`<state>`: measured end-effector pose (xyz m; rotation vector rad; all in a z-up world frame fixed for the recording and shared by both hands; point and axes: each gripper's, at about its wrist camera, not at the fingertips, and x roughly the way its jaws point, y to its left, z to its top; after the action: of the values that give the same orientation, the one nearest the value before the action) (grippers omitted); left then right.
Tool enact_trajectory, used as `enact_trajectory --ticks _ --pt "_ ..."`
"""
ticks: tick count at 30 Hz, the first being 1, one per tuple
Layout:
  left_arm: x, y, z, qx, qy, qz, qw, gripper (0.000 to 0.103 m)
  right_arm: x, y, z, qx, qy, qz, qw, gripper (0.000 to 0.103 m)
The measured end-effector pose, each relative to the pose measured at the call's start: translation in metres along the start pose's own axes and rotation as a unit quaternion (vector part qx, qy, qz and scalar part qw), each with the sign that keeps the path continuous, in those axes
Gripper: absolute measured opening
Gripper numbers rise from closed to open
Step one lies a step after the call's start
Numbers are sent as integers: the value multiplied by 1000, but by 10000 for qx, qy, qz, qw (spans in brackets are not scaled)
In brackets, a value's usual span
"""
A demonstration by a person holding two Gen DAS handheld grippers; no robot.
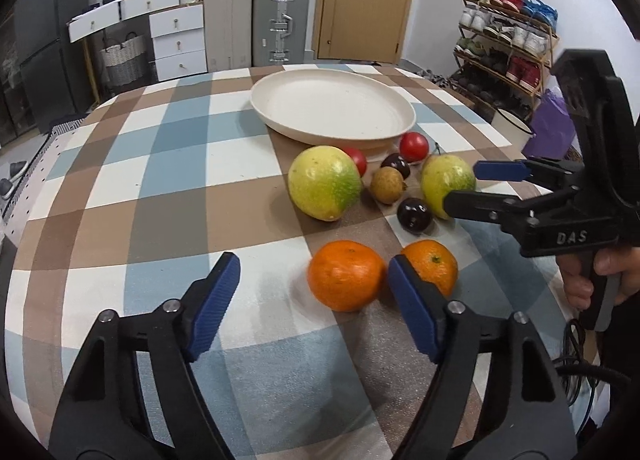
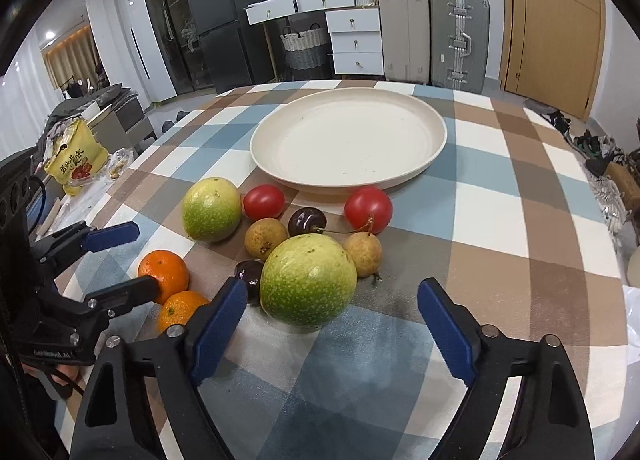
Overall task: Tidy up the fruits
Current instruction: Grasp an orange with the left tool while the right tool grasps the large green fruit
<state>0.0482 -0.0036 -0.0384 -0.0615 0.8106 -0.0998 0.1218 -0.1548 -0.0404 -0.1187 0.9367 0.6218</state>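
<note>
fruit cluster [image 2: 304, 244] hugs the plate [image 2: 436, 116] rim; left claw [image 1: 314, 292] and right claw [image 2: 332, 312] both gape wide.

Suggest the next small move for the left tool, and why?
Probably ease the left tool forward around the nearer orange and close. It is open, and that orange sits just ahead between its fingers, untouched. The plate is bare, and the right tool is open at a green fruit.
</note>
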Motion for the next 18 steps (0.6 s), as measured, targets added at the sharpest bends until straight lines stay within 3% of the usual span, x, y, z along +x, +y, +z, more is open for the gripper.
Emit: enact_trajectory --ticks 2,4,8,13,18 --pt "1 -2 0 48 59 -124 9999 71 2 -1 0 62 37 42 10000 82" --pt "2 -3 0 68 57 -194 9998 60 3 -1 0 94 41 97 9999 81" --pt "2 -2 -2 -5 113 -477 9988 42 6 0 0 139 94 220 9996 69" --pt "-1 -5 -3 34 70 -543 9985 39 5 3 1 190 69 194 9996 64" --pt "-7 -4 -4 -4 -45 -580 9983 39 7 5 0 251 72 283 9993 53"
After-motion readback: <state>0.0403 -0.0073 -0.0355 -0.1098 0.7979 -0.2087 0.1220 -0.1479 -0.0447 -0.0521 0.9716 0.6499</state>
